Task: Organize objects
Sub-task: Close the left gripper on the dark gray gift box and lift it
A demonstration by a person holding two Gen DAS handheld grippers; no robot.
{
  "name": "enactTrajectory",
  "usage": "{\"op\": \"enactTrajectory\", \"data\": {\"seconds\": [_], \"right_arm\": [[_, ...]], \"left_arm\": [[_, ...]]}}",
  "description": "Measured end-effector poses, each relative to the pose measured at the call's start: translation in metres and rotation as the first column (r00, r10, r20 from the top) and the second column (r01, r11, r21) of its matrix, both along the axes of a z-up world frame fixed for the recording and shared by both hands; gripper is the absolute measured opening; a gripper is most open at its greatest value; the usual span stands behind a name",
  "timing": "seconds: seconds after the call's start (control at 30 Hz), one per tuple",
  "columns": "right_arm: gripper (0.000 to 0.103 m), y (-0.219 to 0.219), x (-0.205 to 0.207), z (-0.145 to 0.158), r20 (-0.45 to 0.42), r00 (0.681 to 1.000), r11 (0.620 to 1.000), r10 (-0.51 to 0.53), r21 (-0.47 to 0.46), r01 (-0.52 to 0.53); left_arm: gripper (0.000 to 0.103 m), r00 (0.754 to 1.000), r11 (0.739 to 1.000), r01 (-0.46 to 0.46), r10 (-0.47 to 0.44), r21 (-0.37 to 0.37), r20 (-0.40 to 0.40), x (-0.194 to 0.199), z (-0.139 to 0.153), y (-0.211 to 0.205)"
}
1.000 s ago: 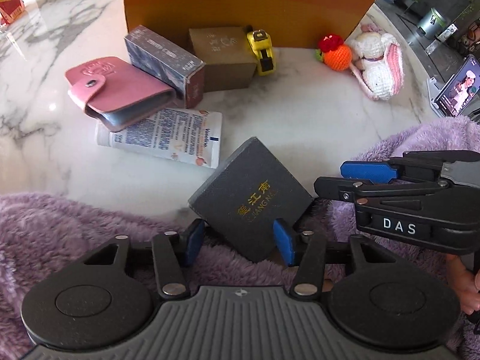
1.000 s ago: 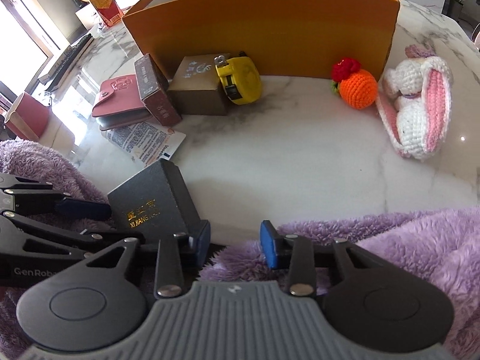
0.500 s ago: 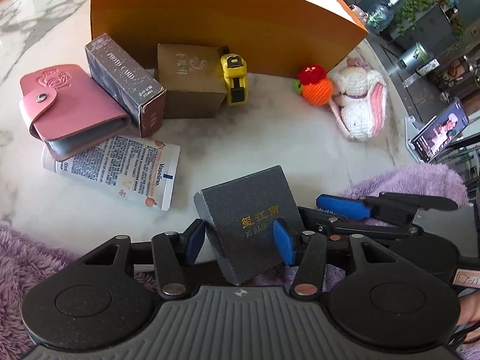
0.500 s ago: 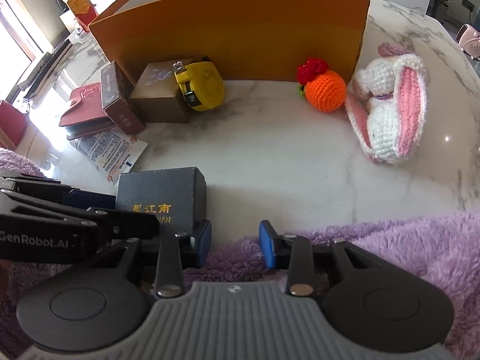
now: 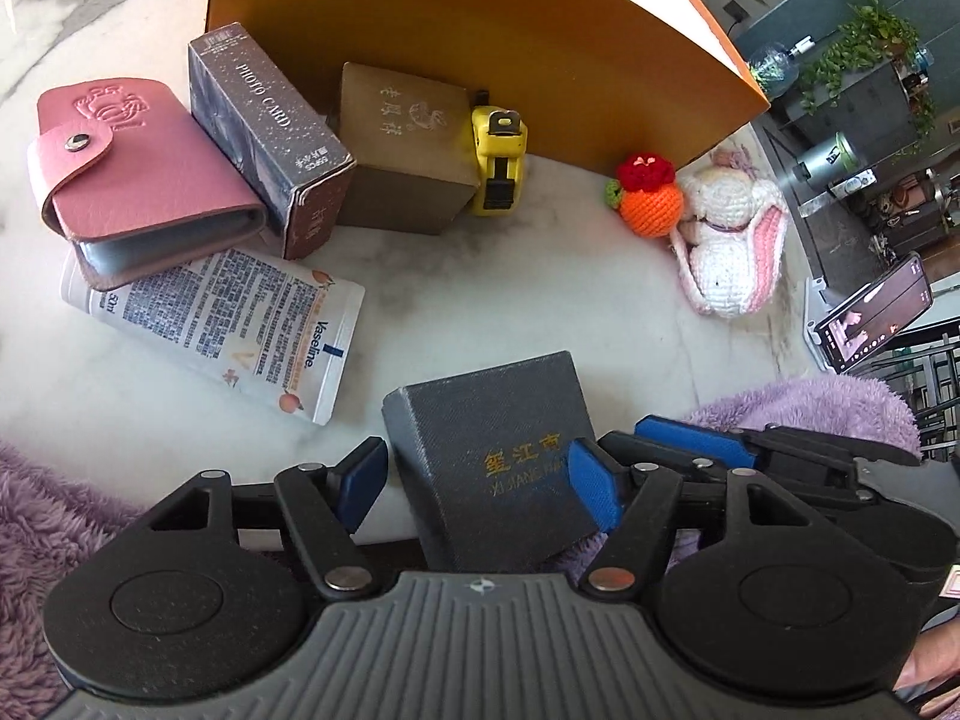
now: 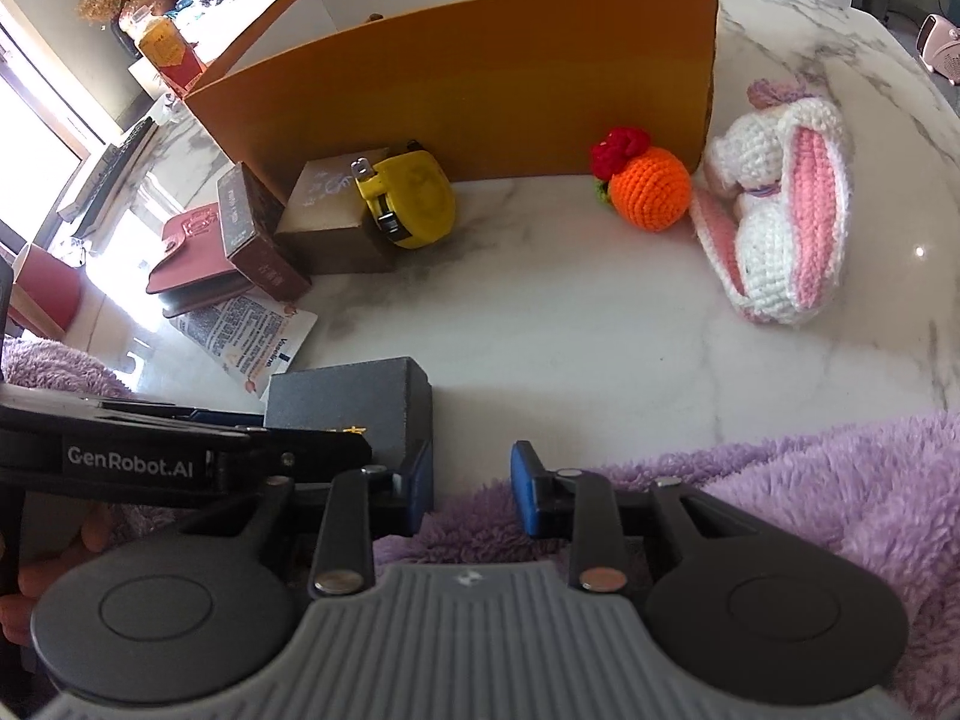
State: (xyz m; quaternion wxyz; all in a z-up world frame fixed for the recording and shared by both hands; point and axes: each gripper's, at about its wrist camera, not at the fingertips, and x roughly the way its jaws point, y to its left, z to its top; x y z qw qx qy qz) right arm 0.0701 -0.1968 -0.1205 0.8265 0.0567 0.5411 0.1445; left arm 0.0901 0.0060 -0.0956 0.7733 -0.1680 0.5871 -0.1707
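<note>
My left gripper (image 5: pixel 477 489) is shut on a dark grey box with gold lettering (image 5: pixel 498 444), held above the near table edge; the box also shows in the right wrist view (image 6: pixel 354 405). My right gripper (image 6: pixel 471 483) is open and empty over the purple fleece, just right of the box. A brown box (image 5: pixel 402 144), a yellow tape measure (image 5: pixel 498 159), a grey photo card box (image 5: pixel 267 132), a pink card wallet (image 5: pixel 132 174) and a Vaseline tube (image 5: pixel 228 324) lie by the orange box wall (image 5: pixel 480 42).
A crochet orange (image 6: pixel 648 189) and a crochet rabbit (image 6: pixel 774 228) lie at the right end of the orange wall. Purple fleece (image 6: pixel 810 480) covers the near edge of the marble table (image 6: pixel 570 312). A phone on a stand (image 5: pixel 870 312) stands at the far right.
My left gripper has lifted the grey box off the fleece and carried it forward and up over the table edge. My right gripper has stayed open beside it.
</note>
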Motion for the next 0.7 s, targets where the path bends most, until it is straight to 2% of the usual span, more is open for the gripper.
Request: {"op": "enactTrajectory", "data": {"seconds": [0.2, 0.33, 0.43, 0.57, 0.7], "right_arm": [[0.03, 0.002, 0.003, -0.009, -0.02, 1.0, 1.0, 0.002, -0.021, -0.002], [0.03, 0.001, 0.001, 0.0, -0.003, 1.0, 1.0, 0.0, -0.023, 0.0], [0.031, -0.002, -0.002, 0.011, 0.02, 1.0, 1.0, -0.001, -0.019, 0.002], [0.031, 0.0, -0.004, 0.014, 0.005, 1.0, 1.0, 0.012, 0.002, -0.012], [0.032, -0.002, -0.004, 0.013, 0.013, 1.0, 1.0, 0.006, -0.01, -0.006]], "left_arm": [[0.073, 1.0, 1.0, -0.008, 0.008, -0.015, 0.009, 0.002, -0.001, -0.003], [0.059, 0.999, 0.999, -0.029, 0.03, -0.022, 0.023, 0.001, 0.002, 0.001], [0.048, 0.998, 1.0, -0.014, 0.014, 0.007, 0.059, 0.0, 0.013, -0.002], [0.035, 0.993, 0.998, 0.02, -0.026, 0.053, 0.113, -0.003, 0.032, -0.013], [0.032, 0.989, 0.995, 0.039, -0.052, 0.09, 0.14, -0.007, 0.042, -0.023]]}}
